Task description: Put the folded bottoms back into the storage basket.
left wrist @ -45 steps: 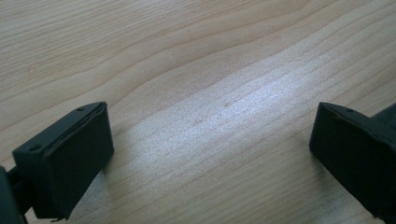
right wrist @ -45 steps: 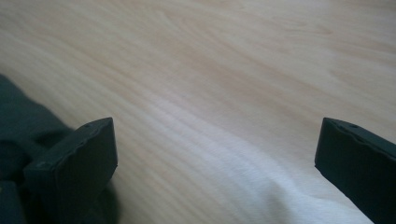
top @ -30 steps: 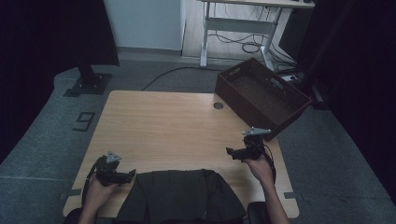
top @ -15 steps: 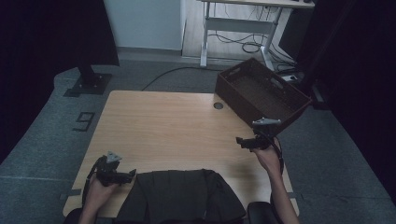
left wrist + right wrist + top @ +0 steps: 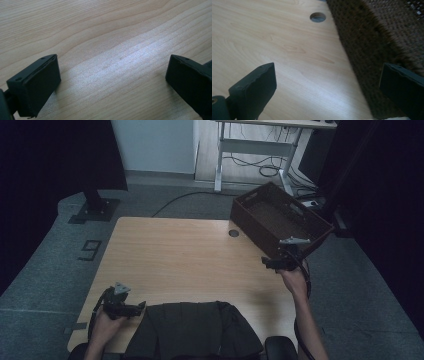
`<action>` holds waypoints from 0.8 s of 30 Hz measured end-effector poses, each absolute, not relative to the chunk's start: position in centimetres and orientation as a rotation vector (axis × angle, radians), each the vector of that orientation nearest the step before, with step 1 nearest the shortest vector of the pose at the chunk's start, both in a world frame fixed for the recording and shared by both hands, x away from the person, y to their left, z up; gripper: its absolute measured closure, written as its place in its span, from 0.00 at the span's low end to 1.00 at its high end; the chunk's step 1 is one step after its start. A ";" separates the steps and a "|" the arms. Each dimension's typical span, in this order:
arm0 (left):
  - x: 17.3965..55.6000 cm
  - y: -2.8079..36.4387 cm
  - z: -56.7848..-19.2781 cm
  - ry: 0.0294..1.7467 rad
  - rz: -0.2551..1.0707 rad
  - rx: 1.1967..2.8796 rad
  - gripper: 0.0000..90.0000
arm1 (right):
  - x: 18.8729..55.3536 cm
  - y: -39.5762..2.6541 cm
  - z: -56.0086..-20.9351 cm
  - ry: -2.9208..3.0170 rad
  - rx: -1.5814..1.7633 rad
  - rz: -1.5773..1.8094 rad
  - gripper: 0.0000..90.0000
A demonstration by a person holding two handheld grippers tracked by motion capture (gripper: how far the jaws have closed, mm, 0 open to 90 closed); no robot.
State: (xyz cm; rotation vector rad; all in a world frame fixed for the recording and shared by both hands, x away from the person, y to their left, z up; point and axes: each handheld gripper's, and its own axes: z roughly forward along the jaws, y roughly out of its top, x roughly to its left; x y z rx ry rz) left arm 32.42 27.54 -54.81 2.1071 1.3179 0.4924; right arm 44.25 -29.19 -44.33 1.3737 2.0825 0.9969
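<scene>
Hovering near the table's far right corner, the right gripper (image 5: 272, 263) has its jaws spread wide with nothing between them. The basket (image 5: 280, 217), dark and woven, stands on that corner, tilted, with part of it past the table edge. In the high view the gripper sits just at the basket's near wall, close beside it; whether they touch I cannot tell. In the right gripper view the basket (image 5: 372, 50) wall runs along the right side, and one jaw lies in front of it while the other is over bare table (image 5: 274, 50), with the round hole (image 5: 317, 17) farther off. The left gripper (image 5: 135, 309) rests at the near left by the dark cloth (image 5: 192, 330), jaws also wide apart over bare wood.
</scene>
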 end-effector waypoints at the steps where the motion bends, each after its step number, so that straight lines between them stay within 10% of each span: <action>1: 32.4 27.5 -54.8 1.318 0.492 2.107 0.00 | 44.3 -29.3 -44.2 2.078 1.371 0.995 0.01; 24: 32.4 27.5 -54.8 1.319 0.492 2.106 0.00 | 46.7 -32.5 -44.2 1.987 1.466 0.865 0.01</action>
